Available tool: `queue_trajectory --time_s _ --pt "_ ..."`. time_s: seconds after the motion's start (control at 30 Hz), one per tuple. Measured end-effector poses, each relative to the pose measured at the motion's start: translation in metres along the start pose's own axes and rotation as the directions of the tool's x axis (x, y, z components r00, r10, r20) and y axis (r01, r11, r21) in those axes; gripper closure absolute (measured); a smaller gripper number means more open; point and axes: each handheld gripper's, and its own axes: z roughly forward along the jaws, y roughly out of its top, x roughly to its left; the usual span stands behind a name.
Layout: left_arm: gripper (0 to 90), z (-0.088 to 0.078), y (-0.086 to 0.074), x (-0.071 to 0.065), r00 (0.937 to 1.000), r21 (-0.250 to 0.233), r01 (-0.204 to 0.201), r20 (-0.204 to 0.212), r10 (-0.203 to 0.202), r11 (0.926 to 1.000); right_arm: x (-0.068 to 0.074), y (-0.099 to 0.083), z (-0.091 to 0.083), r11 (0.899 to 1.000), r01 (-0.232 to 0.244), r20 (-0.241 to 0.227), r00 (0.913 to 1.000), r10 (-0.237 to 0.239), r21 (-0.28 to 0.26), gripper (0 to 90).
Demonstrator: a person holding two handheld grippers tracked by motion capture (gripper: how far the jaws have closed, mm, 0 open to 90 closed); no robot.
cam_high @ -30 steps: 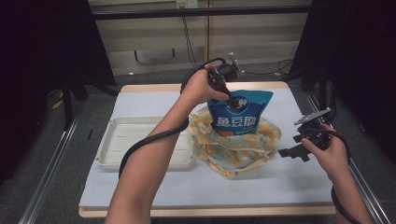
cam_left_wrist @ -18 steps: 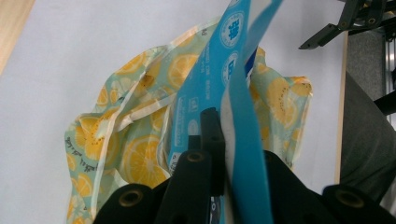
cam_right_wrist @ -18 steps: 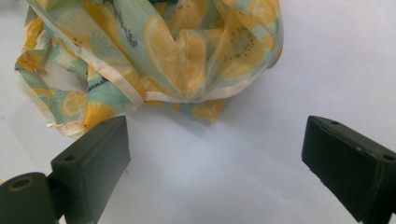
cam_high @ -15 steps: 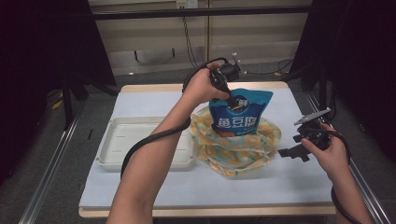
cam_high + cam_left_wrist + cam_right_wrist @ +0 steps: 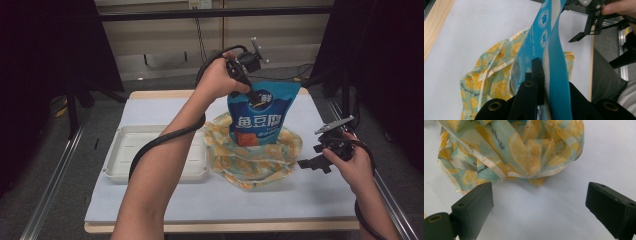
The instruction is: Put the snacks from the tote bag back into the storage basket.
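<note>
While the blue pouch reads 鱼豆腐 | left tongs clamp its top edge, hand raised over lemon-print bag | right tongs wide open, empty, low over table.

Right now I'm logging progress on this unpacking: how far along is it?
Done: the left tool is shut on the top edge of the blue snack pouch. In hand: the pouch stands partly out of the lemon-print cloth bag, its lower part inside. Left: lifting it clear; the white tray beside the bag holds nothing. The right tool waits open near the bag.
</note>
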Motion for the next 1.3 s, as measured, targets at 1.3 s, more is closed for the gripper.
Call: queue_trajectory --time_s 1.3 --pt "90.0 -0.112 -0.028 -0.014 0.9995 -0.034 0.017 -0.027 -0.018 0.9993 0.002 0.0 -0.003 1.0 0.001 -0.004 1.0 -0.001 -0.011 7.8"
